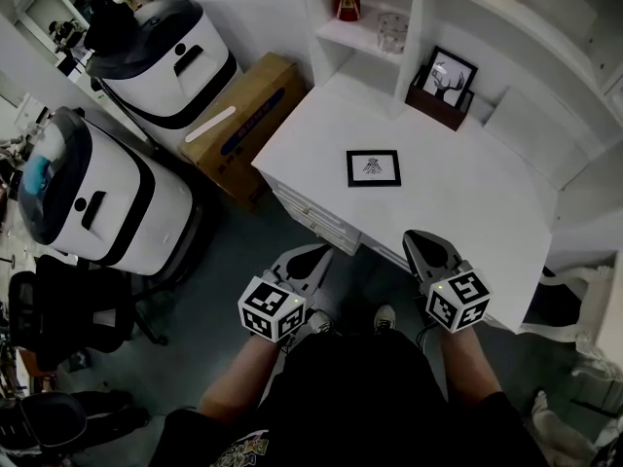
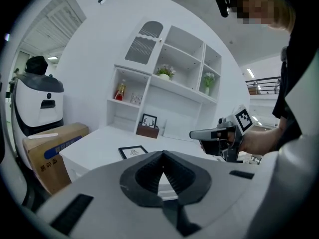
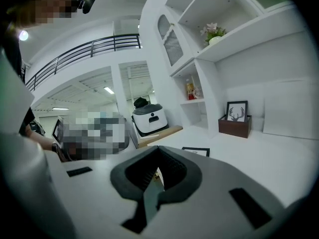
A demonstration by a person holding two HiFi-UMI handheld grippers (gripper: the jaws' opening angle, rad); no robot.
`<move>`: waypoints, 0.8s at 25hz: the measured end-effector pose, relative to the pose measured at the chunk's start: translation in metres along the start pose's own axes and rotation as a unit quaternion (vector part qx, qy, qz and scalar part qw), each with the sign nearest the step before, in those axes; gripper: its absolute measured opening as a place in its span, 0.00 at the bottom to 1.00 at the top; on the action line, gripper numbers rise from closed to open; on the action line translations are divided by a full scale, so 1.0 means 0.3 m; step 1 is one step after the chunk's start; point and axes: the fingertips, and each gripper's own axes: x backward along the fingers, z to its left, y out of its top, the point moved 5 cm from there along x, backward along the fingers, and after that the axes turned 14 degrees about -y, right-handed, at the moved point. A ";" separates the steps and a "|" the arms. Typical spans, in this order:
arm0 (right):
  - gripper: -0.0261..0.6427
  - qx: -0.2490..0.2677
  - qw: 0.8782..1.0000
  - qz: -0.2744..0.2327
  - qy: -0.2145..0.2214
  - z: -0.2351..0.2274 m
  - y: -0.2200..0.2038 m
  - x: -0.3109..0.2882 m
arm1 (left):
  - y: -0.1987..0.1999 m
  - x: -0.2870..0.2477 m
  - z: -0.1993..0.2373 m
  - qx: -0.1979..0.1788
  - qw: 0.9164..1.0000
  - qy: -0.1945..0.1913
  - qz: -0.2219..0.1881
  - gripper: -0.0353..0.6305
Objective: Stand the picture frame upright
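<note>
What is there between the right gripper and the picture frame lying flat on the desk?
Nothing: only a bare stretch of the white desk separates the shut right gripper from the picture frame. The head view shows this plainly.

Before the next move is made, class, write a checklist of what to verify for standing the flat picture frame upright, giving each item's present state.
1. Picture frame upright: not ok, it lies flat on the desk.
2. Left tool empty: ok, shut on nothing.
3. Right tool empty: ok, shut on nothing.
4. Tools opened for a grasp: not ok, both are shut.
5. Space around the frame: ok, the deer picture stands apart at the back.
6. Prop behind the frame: cannot tell, its back is hidden.
</note>
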 end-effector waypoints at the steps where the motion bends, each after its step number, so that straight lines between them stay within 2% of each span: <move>1: 0.04 -0.002 1.000 0.000 -0.004 0.008 -0.001 -0.004 | 0.001 0.005 0.010 0.000 1.000 -0.004 0.001 0.06; 13: 0.04 -0.032 0.998 0.005 -0.057 0.112 -0.047 -0.059 | -0.022 0.073 0.141 -0.002 0.998 -0.052 0.028 0.06; 20: 0.04 -0.025 0.997 0.010 -0.076 0.143 -0.047 -0.072 | -0.026 0.071 0.191 -0.002 0.997 -0.072 0.029 0.06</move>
